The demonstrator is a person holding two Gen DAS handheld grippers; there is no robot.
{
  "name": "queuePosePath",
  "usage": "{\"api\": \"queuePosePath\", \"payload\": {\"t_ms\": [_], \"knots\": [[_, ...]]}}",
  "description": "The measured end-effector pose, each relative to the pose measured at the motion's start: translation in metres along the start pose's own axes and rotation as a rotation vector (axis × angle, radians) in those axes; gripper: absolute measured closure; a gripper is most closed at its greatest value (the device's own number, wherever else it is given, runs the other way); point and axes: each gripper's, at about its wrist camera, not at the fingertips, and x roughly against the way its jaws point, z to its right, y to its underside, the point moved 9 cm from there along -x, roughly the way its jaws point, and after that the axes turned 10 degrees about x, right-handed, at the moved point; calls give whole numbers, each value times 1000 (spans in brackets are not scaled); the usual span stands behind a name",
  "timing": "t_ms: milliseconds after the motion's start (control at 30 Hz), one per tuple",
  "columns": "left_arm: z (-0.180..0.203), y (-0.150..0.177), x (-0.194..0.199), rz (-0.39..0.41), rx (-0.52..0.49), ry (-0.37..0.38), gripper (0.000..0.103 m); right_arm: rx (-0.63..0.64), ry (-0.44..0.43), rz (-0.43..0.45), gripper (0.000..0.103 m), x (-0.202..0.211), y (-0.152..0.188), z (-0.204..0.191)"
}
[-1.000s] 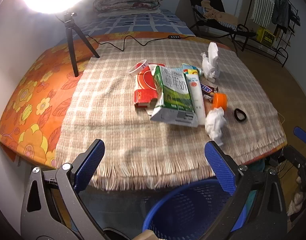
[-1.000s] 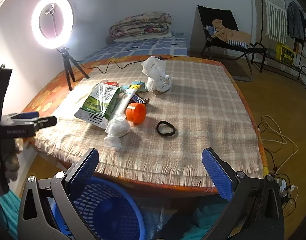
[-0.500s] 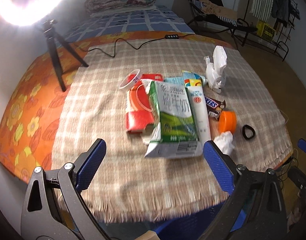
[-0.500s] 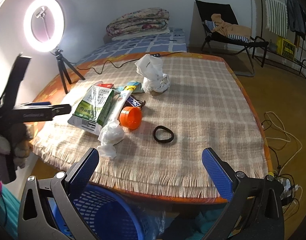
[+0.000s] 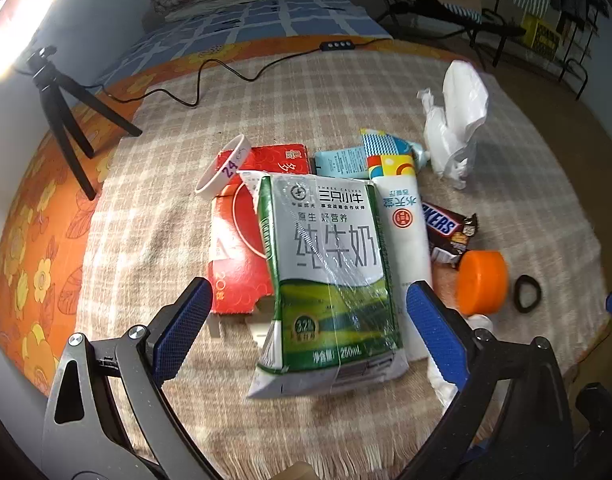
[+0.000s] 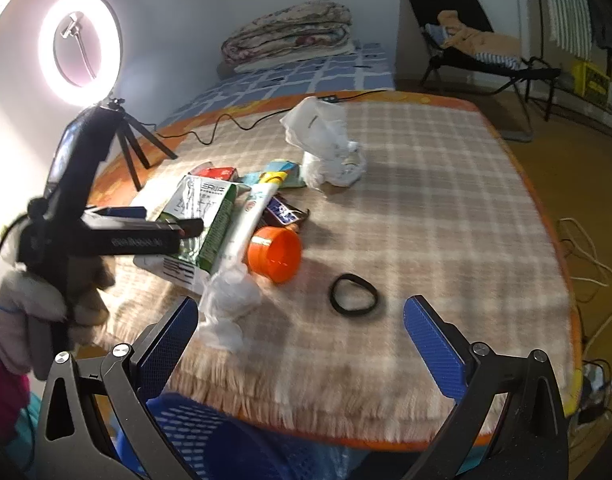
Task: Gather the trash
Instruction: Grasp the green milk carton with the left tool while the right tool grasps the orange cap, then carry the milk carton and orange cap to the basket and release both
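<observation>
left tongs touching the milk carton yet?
Apart. In the left wrist view the open left tongs straddle the milk carton, with tablecloth visible between the left pad and the carton.

Red box mostly hidden under milk carton. Tissue wad behind left gripper's right finger, only bits show. Ring light cut off at top-left edge, blown out. Blue basket cut by bottom edge, partly hidden by right gripper's frame. Gloved hand blurred. Candy bar partly behind orange cup.
</observation>
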Motion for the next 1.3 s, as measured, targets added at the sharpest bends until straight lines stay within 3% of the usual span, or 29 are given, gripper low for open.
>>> {"api": "queuePosePath", "payload": {"t_ms": [133,367,500,567,600,633,767,833,1000,1233,1267,1300], "knots": [[0,1,-12,-15,-2,-18,3,-20,-41,-18,1,-18,-8,-3],[-3,4,-28,-57,10,0,21,-49,-79,-76,4,-55,-16,-11],[-4,2,-28,-55,15,34,32,-81,-98,-107,13,-72,-19,-11],[-5,1,-27,-52,25,48,32,-91,-94,-124,13,-79,-19,-10],[-6,0,-27,-54,31,57,33,-96,-93,-132,15,-82,-18,-9],[-7,0,-27,-55,37,63,33,-100,-94,-140,24,-85,-18,-8],[-9,-2,-18,-45,67,105,52,-139,-120,-167,40,-94,-14,-5],[-9,-3,-16,-46,75,125,54,-159,-140,-174,64,-97,-14,-5],[-8,-3,-10,-36,88,153,59,-193,-174,-163,83,-91,-13,2],[-1,-5,4,-10,90,185,65,-181,-152,-135,85,-82,-13,12],[-1,-5,6,-7,91,187,72,-178,-148,-131,85,-80,-13,13],[-1,-5,7,-4,93,185,72,-176,-147,-127,90,-78,-13,15]]}}
